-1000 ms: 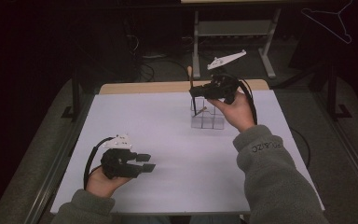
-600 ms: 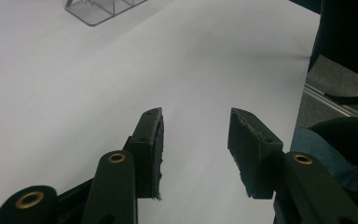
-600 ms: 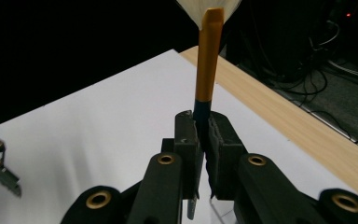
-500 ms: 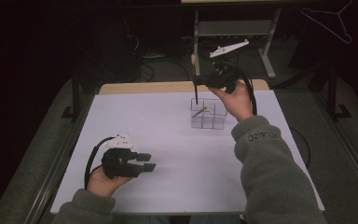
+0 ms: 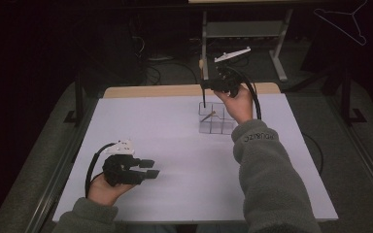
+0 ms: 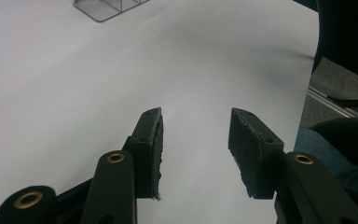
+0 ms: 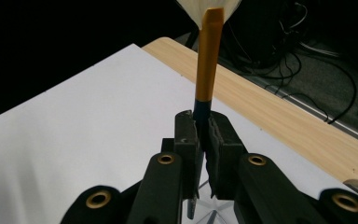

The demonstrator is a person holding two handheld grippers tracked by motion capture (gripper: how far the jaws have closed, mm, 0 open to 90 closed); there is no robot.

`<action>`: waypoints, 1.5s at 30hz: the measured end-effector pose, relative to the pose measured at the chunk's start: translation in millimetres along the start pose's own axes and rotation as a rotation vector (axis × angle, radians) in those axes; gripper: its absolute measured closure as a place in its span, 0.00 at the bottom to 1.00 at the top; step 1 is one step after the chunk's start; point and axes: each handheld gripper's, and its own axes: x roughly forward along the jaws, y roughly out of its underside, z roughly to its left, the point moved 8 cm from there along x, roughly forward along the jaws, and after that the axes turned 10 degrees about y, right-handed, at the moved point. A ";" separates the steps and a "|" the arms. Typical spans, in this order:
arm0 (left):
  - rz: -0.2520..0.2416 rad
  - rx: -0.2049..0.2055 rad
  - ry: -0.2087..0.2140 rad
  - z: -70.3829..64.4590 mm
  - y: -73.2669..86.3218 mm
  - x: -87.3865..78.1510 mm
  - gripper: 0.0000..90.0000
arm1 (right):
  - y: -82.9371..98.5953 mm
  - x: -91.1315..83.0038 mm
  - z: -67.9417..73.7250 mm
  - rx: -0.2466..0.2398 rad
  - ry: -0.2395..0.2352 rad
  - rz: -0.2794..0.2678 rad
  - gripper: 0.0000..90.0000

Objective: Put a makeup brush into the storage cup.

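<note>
Your right hand-held gripper (image 7: pixel 204 140) clamps the brush (image 7: pixel 209 60) upright above the clear organizer (image 5: pixel 216 120) (another brush inside); lowering it in remains. Left hand-held gripper (image 6: pixel 196 144) idles, jaws apart, over the worktop (image 5: pixel 175 145).

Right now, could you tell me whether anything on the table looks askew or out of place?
Only one item: a thin tan stick leans diagonally in the clear plastic compartment organiser, while the right tool holds a gold-ferruled paintbrush upright above it.

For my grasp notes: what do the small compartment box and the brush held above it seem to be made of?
The clear compartment box looks like glossy transparent plastic or acrylic: the table shows through its walls. The brush, clamped in the right gripper, has a gold, metallic-looking ferrule, a dark handle of unclear material, and pale bristles.
</note>
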 end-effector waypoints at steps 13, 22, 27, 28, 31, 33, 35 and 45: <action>0.011 0.014 -0.005 0.6 1.2 -2.5 0.60 | 11.7 15.8 0.1 0.009 -0.002 0.033 0.91; 0.001 0.005 -0.009 0.2 2.3 -4.7 0.60 | 21.5 22.2 -0.7 0.050 0.005 0.027 0.91; 0.001 0.004 -0.008 0.5 2.1 -3.9 0.60 | 28.1 23.4 -3.4 0.060 -0.004 0.029 0.91; 0.003 0.008 -0.007 0.5 1.9 -3.6 0.60 | 29.3 24.0 -3.1 0.062 -0.003 0.033 0.91; 0.006 0.003 -0.006 -0.3 1.9 -3.0 0.60 | 32.8 25.2 -1.7 0.072 -0.004 0.046 0.91; 0.007 0.001 -0.005 -0.7 2.0 -2.6 0.60 | 35.0 25.8 -2.3 0.073 -0.003 0.046 0.91; 0.007 0.002 -0.005 -0.6 2.0 -2.4 0.60 | 37.2 26.0 -2.7 0.072 -0.002 0.054 0.91; 0.016 0.012 -0.008 0.9 2.7 -2.0 0.60 | 44.6 27.7 -0.9 0.079 -0.010 0.067 0.91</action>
